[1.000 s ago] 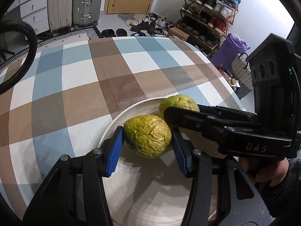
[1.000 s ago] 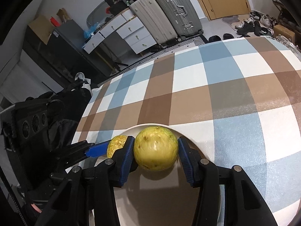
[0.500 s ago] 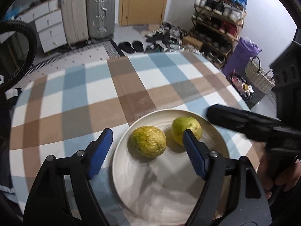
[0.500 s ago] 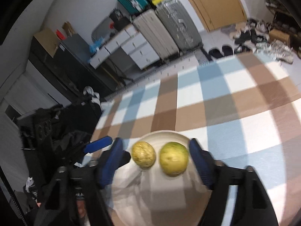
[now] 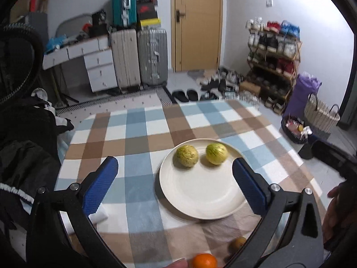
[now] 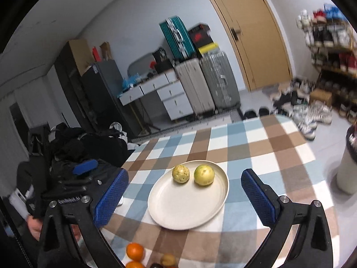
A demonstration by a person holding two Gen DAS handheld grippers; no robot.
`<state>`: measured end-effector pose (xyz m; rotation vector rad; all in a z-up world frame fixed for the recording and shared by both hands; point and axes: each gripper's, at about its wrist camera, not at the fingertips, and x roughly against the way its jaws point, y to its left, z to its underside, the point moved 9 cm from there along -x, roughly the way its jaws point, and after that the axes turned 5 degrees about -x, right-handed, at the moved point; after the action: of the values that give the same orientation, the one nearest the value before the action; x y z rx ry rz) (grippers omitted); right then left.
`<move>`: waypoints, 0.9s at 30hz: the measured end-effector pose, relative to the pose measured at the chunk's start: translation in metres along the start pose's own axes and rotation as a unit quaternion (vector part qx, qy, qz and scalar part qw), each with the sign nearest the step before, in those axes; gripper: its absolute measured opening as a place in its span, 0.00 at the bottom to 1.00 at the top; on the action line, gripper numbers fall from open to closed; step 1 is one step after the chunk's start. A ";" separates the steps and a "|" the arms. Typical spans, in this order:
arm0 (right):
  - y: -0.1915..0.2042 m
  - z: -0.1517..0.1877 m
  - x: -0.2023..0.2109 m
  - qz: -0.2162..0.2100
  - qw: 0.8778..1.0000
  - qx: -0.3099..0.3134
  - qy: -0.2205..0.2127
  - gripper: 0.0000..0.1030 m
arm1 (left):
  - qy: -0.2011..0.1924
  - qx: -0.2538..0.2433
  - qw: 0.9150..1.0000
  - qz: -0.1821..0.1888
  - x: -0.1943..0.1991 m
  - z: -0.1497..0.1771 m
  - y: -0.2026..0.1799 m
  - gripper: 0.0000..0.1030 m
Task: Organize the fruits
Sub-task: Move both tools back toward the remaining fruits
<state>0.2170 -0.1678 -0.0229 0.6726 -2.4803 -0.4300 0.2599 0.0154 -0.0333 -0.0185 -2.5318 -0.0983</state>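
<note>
Two yellow-green fruits lie side by side at the far part of a cream plate (image 5: 200, 203) (image 6: 178, 210) on the checked tablecloth: a wrinkled one (image 5: 186, 156) (image 6: 180, 173) on the left and a smoother one (image 5: 216, 153) (image 6: 204, 175) on the right. My left gripper (image 5: 175, 184) is open, drawn back and raised over the near side of the plate, holding nothing. My right gripper (image 6: 184, 197) is likewise open and empty, pulled back above the plate. An orange (image 5: 204, 260) (image 6: 135, 251) and a brownish fruit (image 5: 237, 244) (image 6: 168, 260) lie near the table's front edge.
A second orange (image 6: 133, 264) sits at the bottom edge. A white cylinder (image 6: 348, 167) stands off the table's right. A person's hand (image 5: 339, 207) holds the other gripper. Suitcases (image 5: 138, 58), drawers, a shoe rack (image 5: 272, 62) and dark clothing (image 6: 73, 143) surround the table.
Both grippers let go of the two fruits on the plate, opened wide and pulled back and up. The fruits stay on the plate.
</note>
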 end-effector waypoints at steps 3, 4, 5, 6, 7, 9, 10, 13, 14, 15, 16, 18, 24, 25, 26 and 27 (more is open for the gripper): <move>0.008 0.013 0.018 0.018 0.999 0.022 -0.020 1.00 | -0.034 -0.003 0.999 -0.015 0.038 0.007 -0.007 0.99; 0.012 0.020 0.024 0.013 0.999 0.026 -0.021 1.00 | -0.044 -0.003 0.999 -0.017 0.049 0.011 -0.009 0.99; 0.015 0.027 0.029 0.009 0.999 0.026 -0.020 1.00 | -0.050 -0.004 0.999 -0.019 0.060 0.016 -0.010 0.99; 0.016 0.032 0.032 0.011 0.999 0.025 -0.020 1.00 | -0.053 -0.004 0.998 -0.024 0.070 0.022 -0.011 0.99; 0.016 0.038 0.036 0.016 0.999 0.023 -0.020 1.00 | -0.055 -0.003 0.998 -0.029 0.076 0.026 -0.011 0.99; 0.019 0.051 0.042 0.017 0.999 0.021 -0.020 1.00 | -0.063 0.014 0.997 -0.034 0.092 0.038 -0.008 0.99; 0.022 0.058 0.045 0.015 0.999 0.025 -0.020 1.00 | -0.064 0.022 0.997 -0.031 0.096 0.044 -0.006 0.99; 0.028 0.076 0.050 0.018 0.999 0.038 -0.012 1.00 | -0.053 0.046 0.997 -0.026 0.105 0.066 0.000 0.99; 0.030 0.083 0.051 0.017 0.999 0.038 -0.004 1.00 | -0.049 0.054 0.997 -0.020 0.109 0.075 0.001 0.99; 0.031 0.088 0.051 0.016 0.999 0.037 0.005 1.00 | -0.046 0.058 0.997 -0.015 0.110 0.082 0.002 0.99; 0.032 0.093 0.052 0.016 0.999 0.036 0.010 1.00 | -0.043 0.060 0.997 -0.012 0.110 0.089 0.003 0.99; 0.034 0.105 0.051 0.012 0.999 0.037 0.024 1.00 | -0.040 0.062 0.997 -0.017 0.113 0.106 0.006 0.99; 0.034 0.145 0.038 0.006 0.996 0.035 0.079 1.00 | -0.010 0.071 0.997 -0.005 0.098 0.149 0.005 0.99; 0.034 0.151 0.036 0.004 0.996 0.035 0.086 1.00 | -0.002 0.071 0.997 -0.002 0.093 0.155 0.004 0.99; 0.035 0.157 0.035 0.000 0.995 0.035 0.094 1.00 | 0.006 0.071 0.997 -0.001 0.089 0.163 0.003 0.99; 0.035 0.162 0.033 -0.003 0.994 0.035 0.101 1.00 | 0.015 0.070 0.997 0.001 0.084 0.172 0.003 0.99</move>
<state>0.0880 -0.1312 -0.1261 0.7152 -2.3101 -0.2633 0.0933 0.0302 -0.1257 0.0367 -2.5023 0.0796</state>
